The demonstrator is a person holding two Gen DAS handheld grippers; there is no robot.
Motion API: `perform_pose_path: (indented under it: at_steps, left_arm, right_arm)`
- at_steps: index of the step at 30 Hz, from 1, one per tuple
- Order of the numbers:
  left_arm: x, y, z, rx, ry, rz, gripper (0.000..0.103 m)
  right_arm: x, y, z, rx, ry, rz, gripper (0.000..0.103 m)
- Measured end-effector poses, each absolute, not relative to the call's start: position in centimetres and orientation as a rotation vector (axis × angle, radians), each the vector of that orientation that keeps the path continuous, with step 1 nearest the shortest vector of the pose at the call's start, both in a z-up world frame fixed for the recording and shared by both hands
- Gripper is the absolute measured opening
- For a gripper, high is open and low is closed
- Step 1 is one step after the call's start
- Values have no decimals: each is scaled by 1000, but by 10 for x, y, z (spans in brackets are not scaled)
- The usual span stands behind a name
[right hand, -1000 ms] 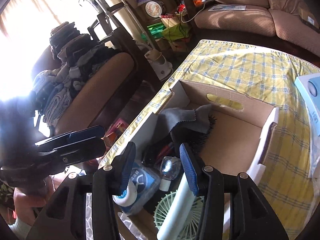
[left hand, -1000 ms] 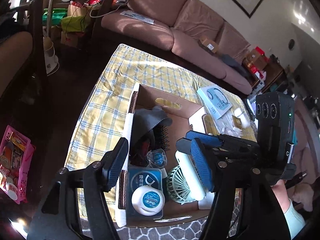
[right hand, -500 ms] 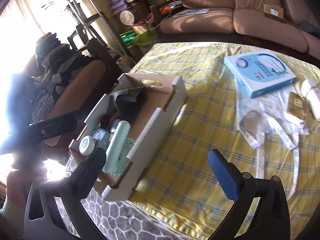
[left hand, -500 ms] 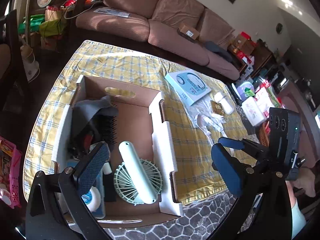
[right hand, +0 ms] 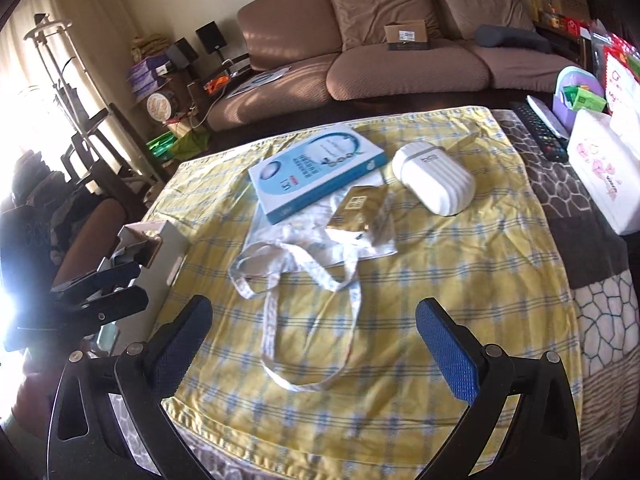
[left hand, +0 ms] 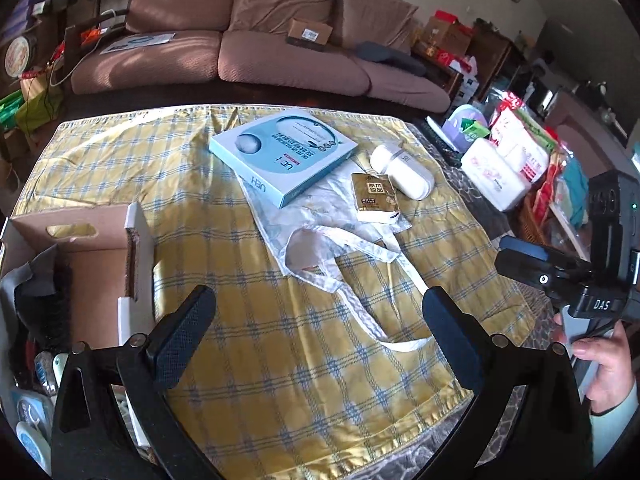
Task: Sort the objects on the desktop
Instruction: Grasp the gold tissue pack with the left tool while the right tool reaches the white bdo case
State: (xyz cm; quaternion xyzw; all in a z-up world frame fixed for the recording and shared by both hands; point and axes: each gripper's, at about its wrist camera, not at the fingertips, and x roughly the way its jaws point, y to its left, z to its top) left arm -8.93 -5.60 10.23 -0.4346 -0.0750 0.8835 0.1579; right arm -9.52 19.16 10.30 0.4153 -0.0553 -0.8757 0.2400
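Both the left claw and right claw are hovering wide apart and empty, risking snagging the white bag's loose straps and dragging the gold packet resting on it.

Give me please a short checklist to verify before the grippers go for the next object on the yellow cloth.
1. Left gripper open and empty: ok.
2. Right gripper open and empty: ok.
3. Gold packet free to lift: ok, it lies on top of the white tote bag, nothing on it.
4. Tote bag free to lift: not ok, the blue box and the packet rest on it.
5. White case clear of the others: ok, it lies beside them on the cloth.
6. Room left in the cardboard box: cannot tell, only its near corner shows.
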Motion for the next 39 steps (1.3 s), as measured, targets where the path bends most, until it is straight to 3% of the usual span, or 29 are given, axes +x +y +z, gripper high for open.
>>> perform_pose_path:
  at_steps: [8, 11, 21, 27, 29, 31, 32, 39]
  left_arm:
    - [-169, 31, 75, -1218, -65, 2482, 103]
    - [-201, 47, 54, -1260, -87, 2494, 103]
    - [-242, 74, 15, -1299, 5, 2494, 103]
    - [-245, 85, 4, -1309, 110, 2490, 88]
    - [-245, 84, 6, -1297, 81, 2480, 74]
    - [-247, 86, 8, -1304, 78, 2463, 51]
    - [-248, 87, 9, -1304, 84, 2449, 49]
    - [-229, 81, 29, -1299, 71, 2418, 48]
  right_arm:
    - [-149, 256, 89, 1140, -161, -2518, 103]
    - [-179, 273, 86, 1133, -177, -2553, 103]
    - [-253, 248, 62, 1114, -37, -2498, 103]
    - [-272, 235, 38, 1134, -33, -2465, 103]
    - [-278, 232, 30, 1164, -20, -2453, 103]
    - [-281, 231, 27, 1162, -27, -2454, 98]
    - [-282, 231, 27, 1159, -30, -2451, 76]
    - [-269, 230, 46, 1201, -3, -2464, 71]
